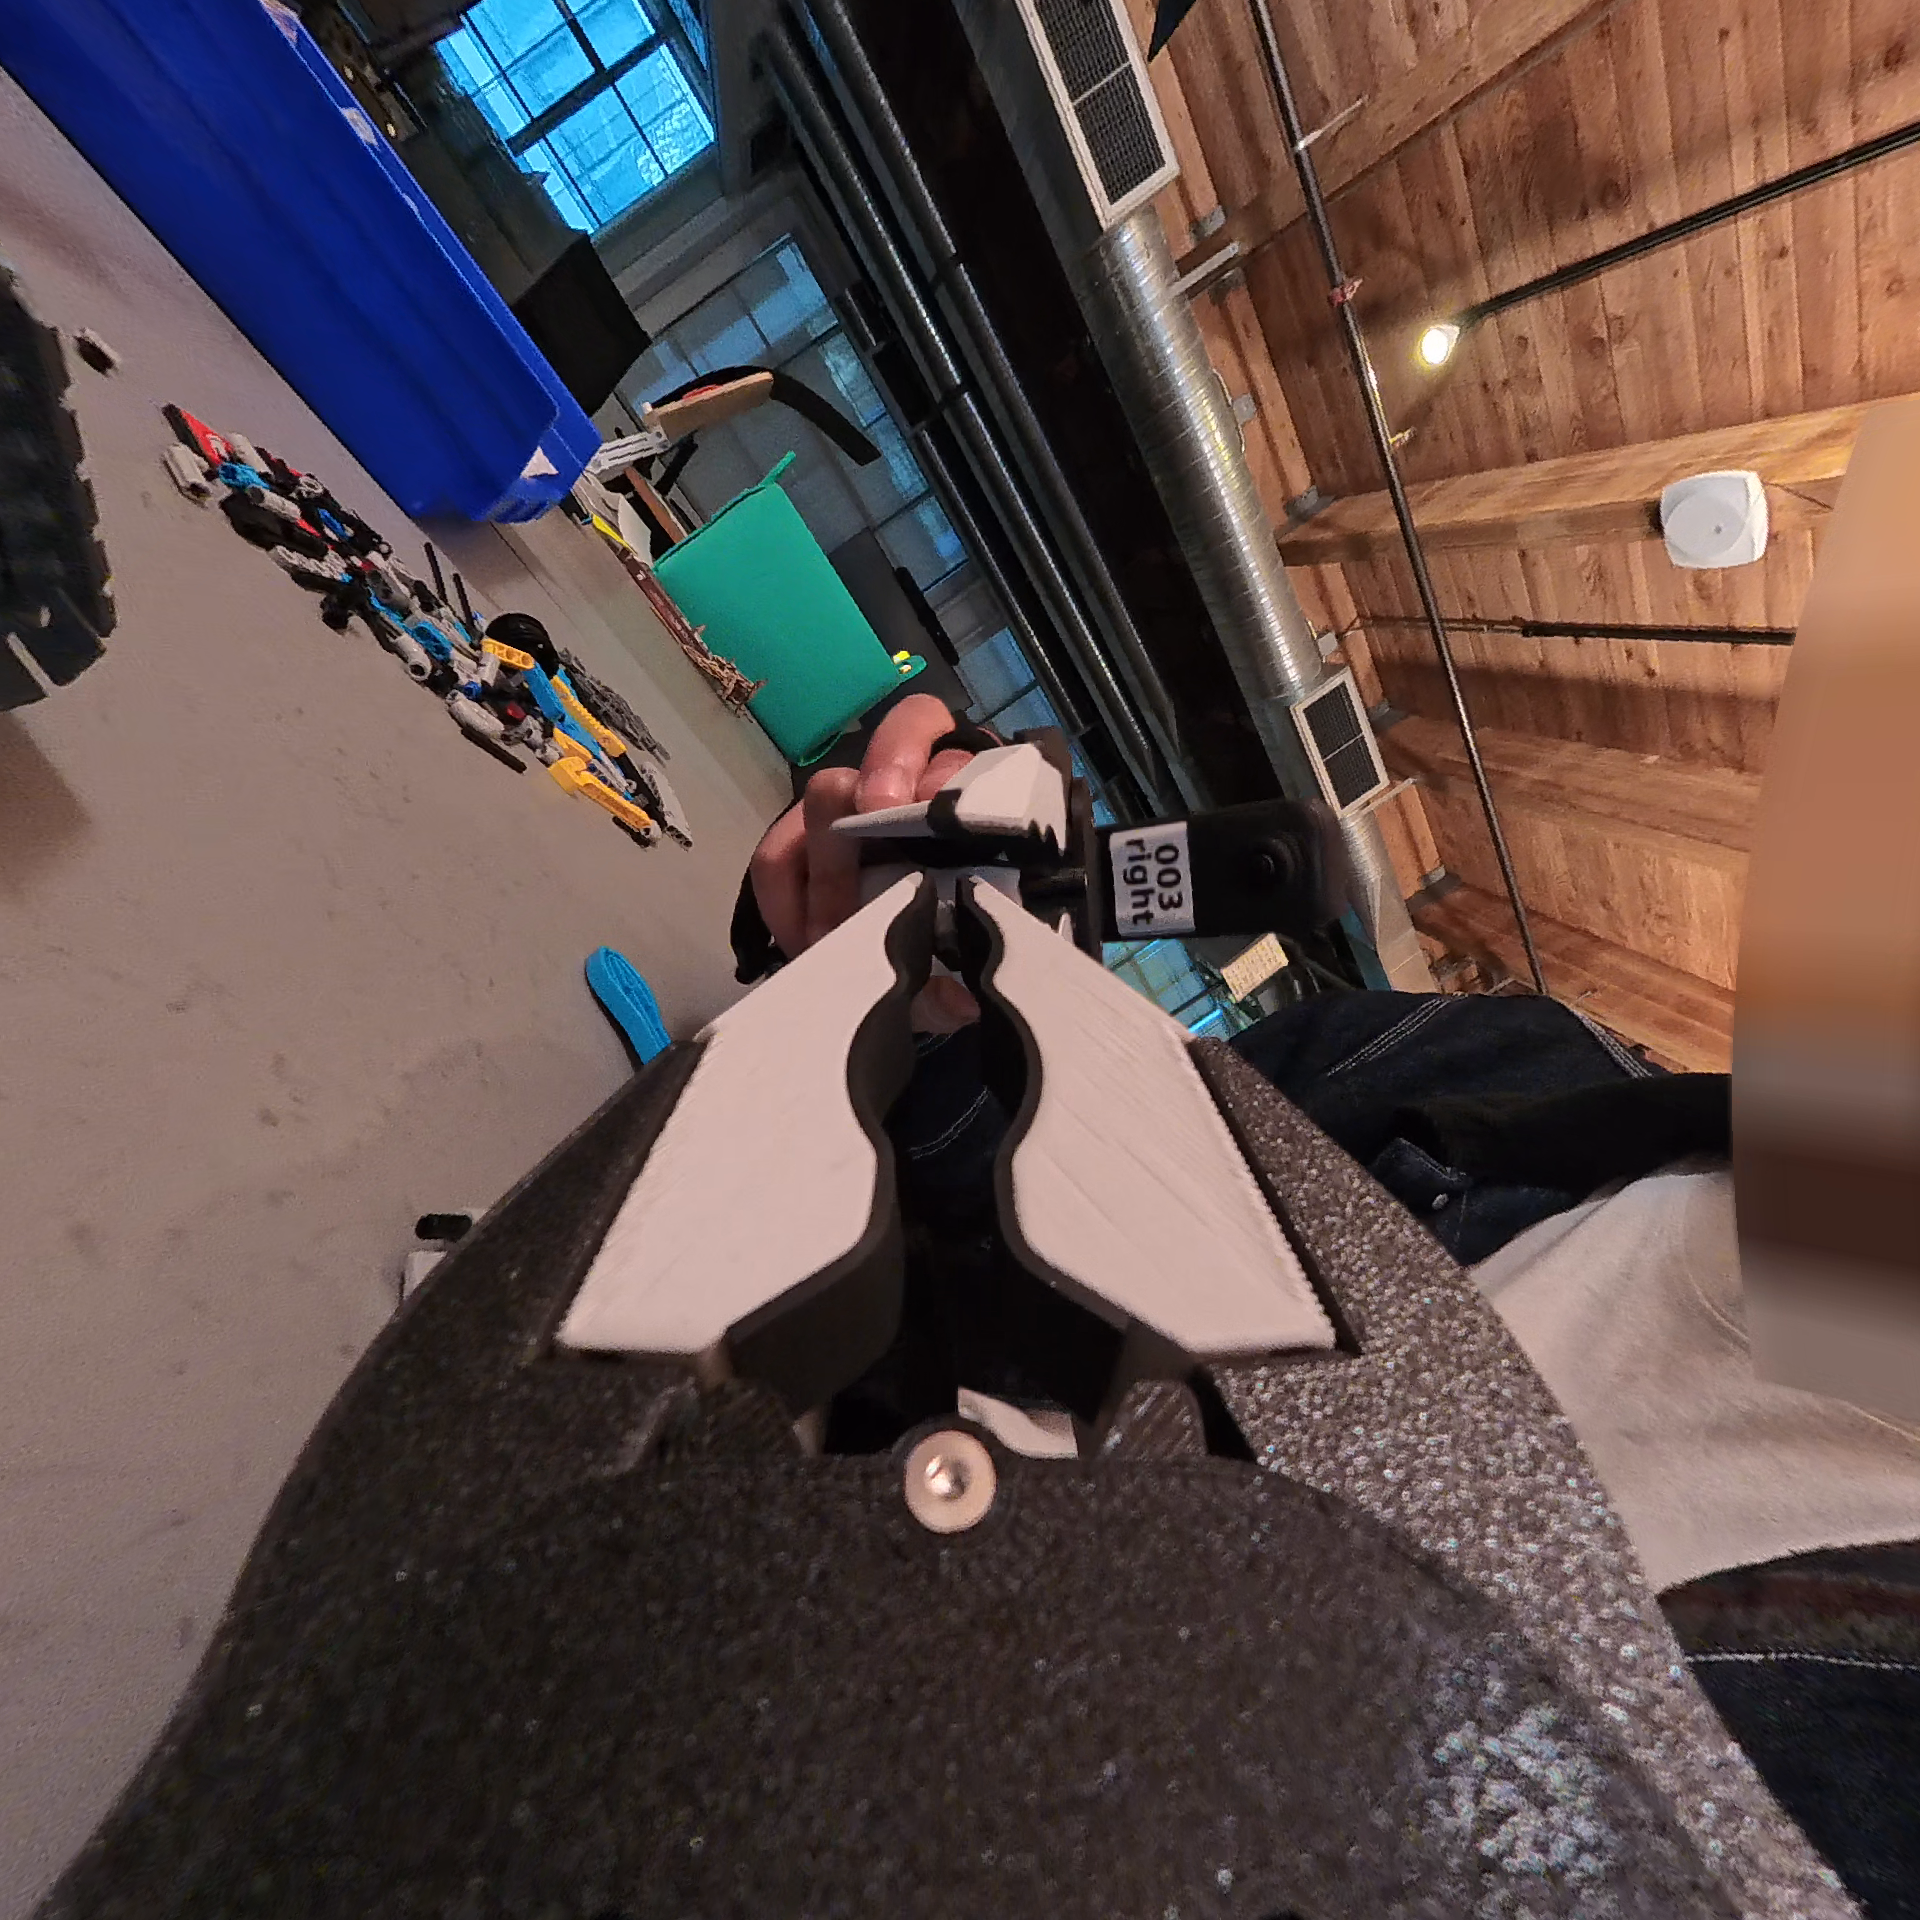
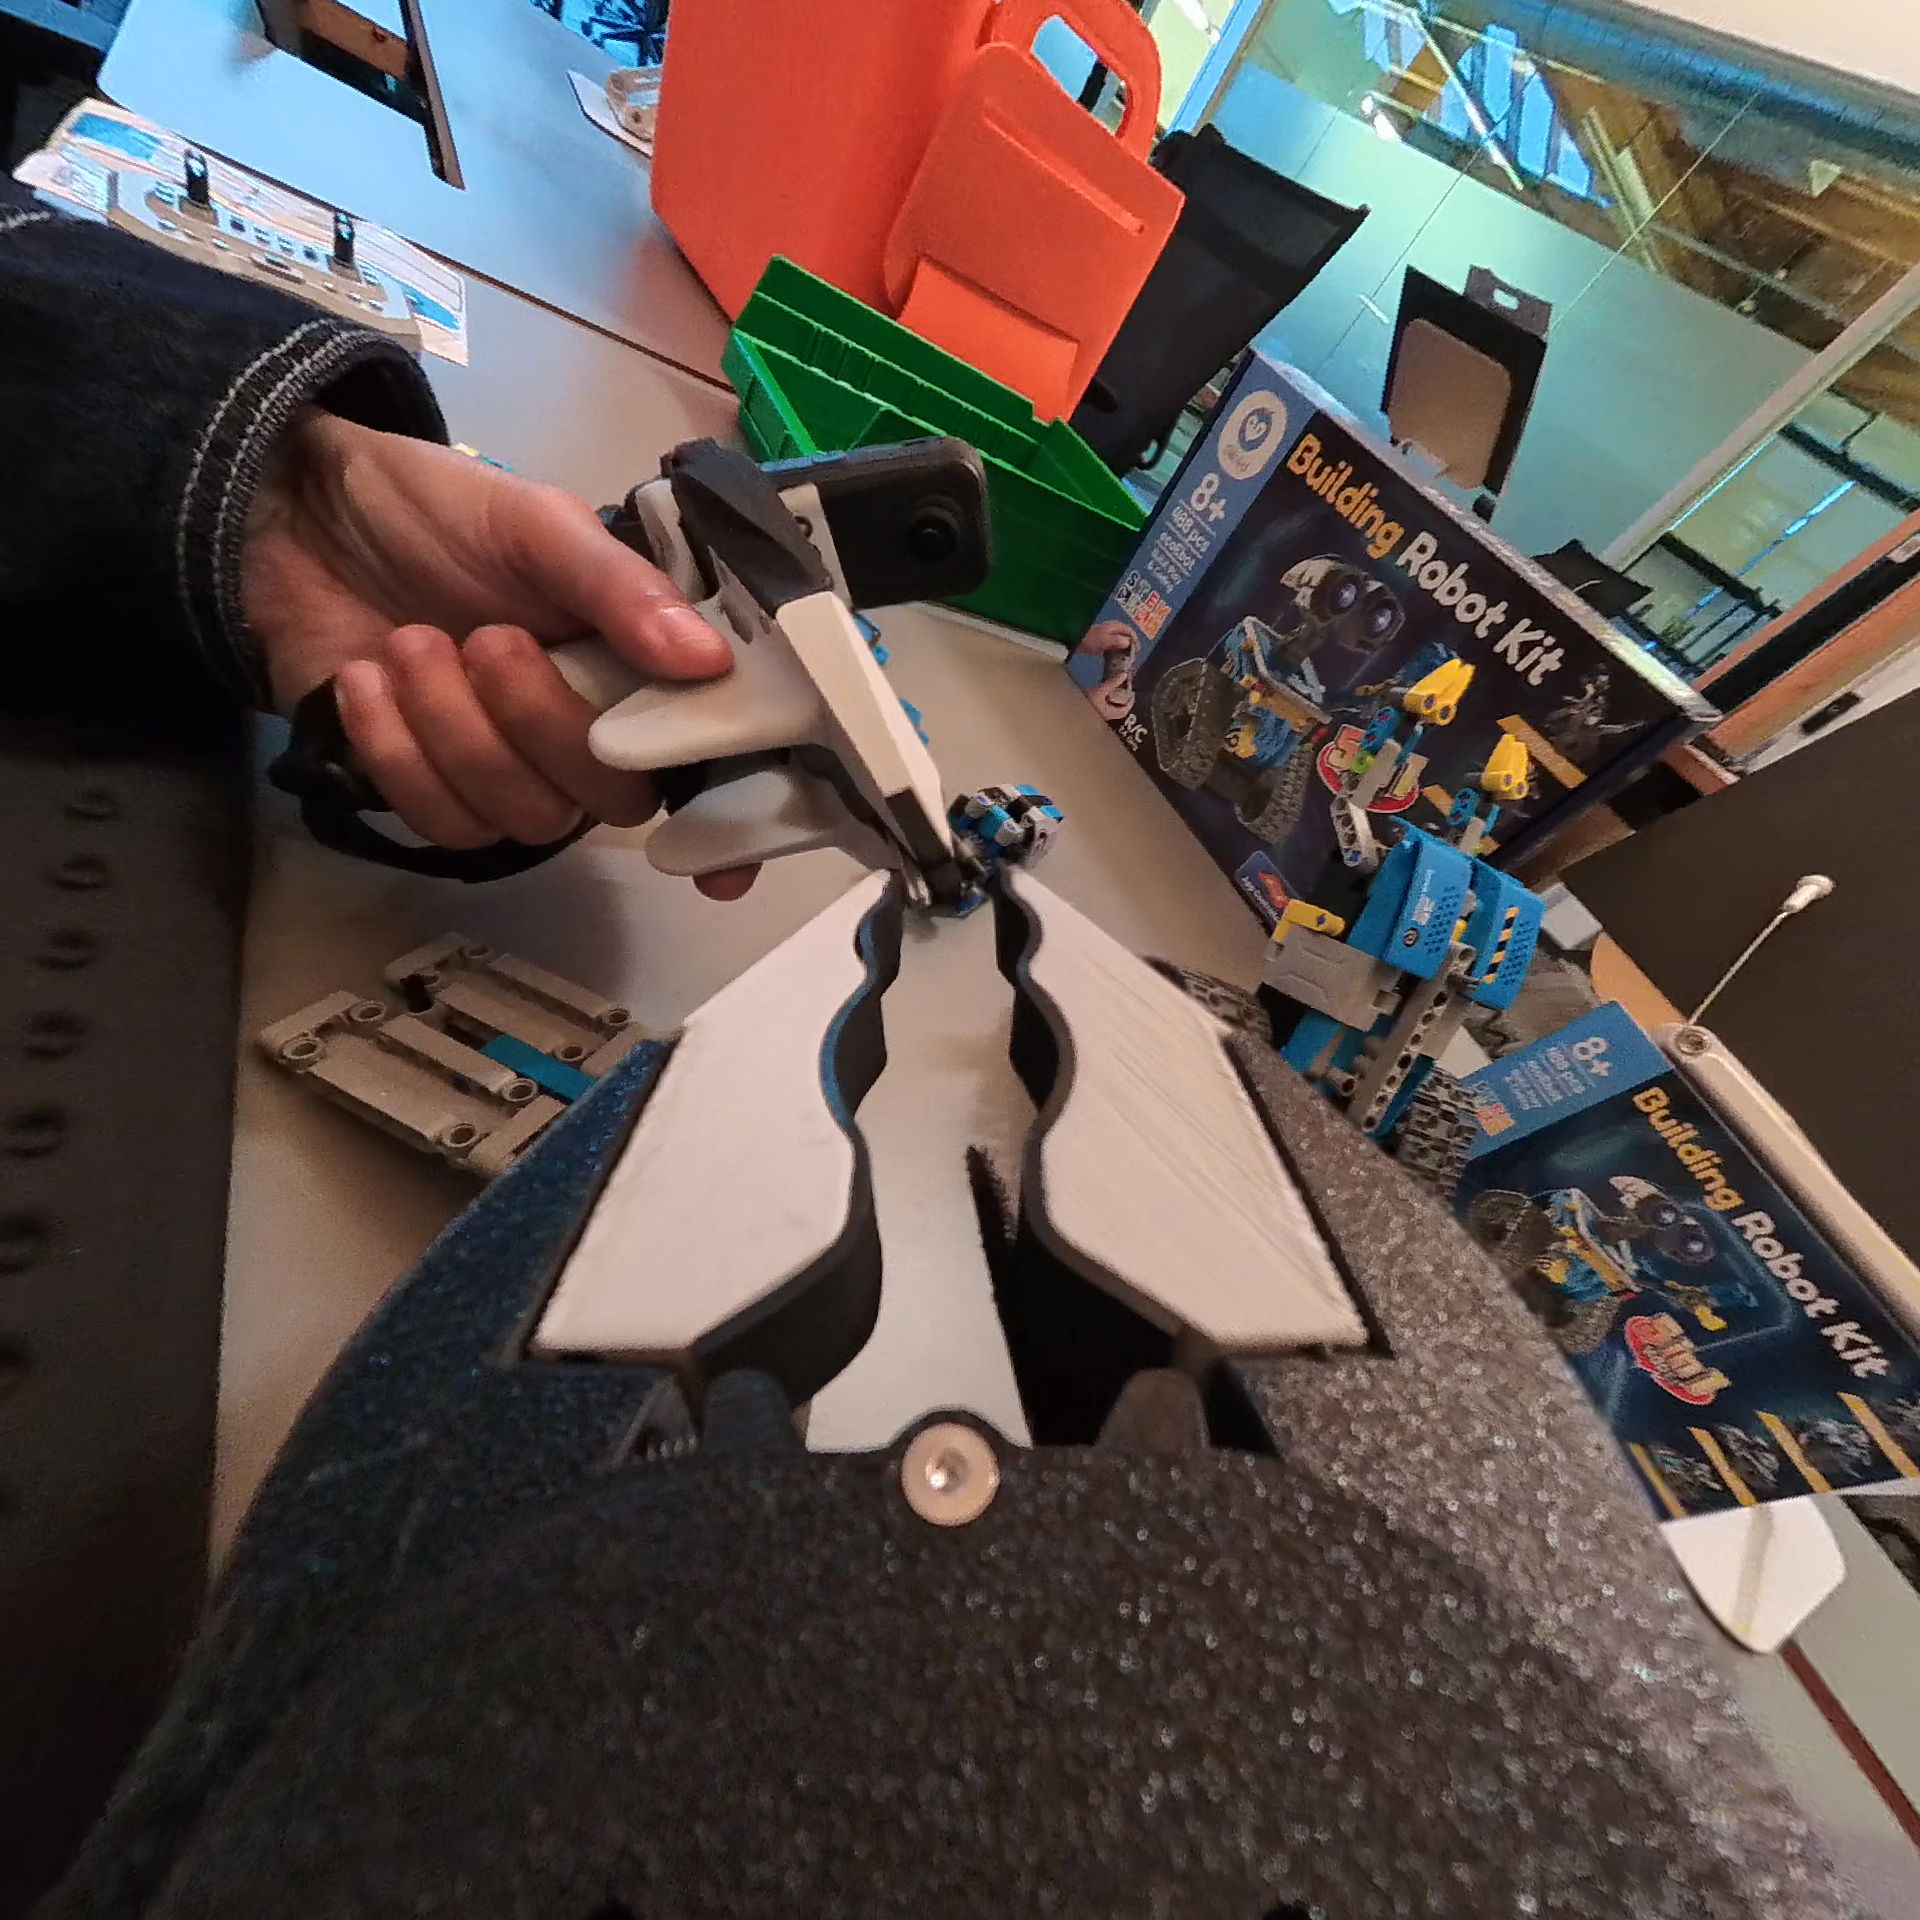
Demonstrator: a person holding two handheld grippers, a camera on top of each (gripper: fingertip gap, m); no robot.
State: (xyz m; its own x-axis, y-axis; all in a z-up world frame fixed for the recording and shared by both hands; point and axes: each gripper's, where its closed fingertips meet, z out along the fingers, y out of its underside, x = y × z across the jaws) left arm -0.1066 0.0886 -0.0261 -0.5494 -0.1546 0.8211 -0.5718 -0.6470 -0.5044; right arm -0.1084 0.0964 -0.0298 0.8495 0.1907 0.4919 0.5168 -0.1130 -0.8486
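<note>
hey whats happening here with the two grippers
A person holds a gripper in each hand above a table. The left gripper and right gripper meet tip to tip on a small blue and black brick piece. A half-built blue robot model and its kit box stand nearby.

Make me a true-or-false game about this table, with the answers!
1. The big bag is orange. True.
2. The bin beside it is red. False: it is green.
3. The left hand-held gripper pinches a small brick piece. True.
4. The grey frame pieces sit inside the bin. False: they lie on the table.
</note>
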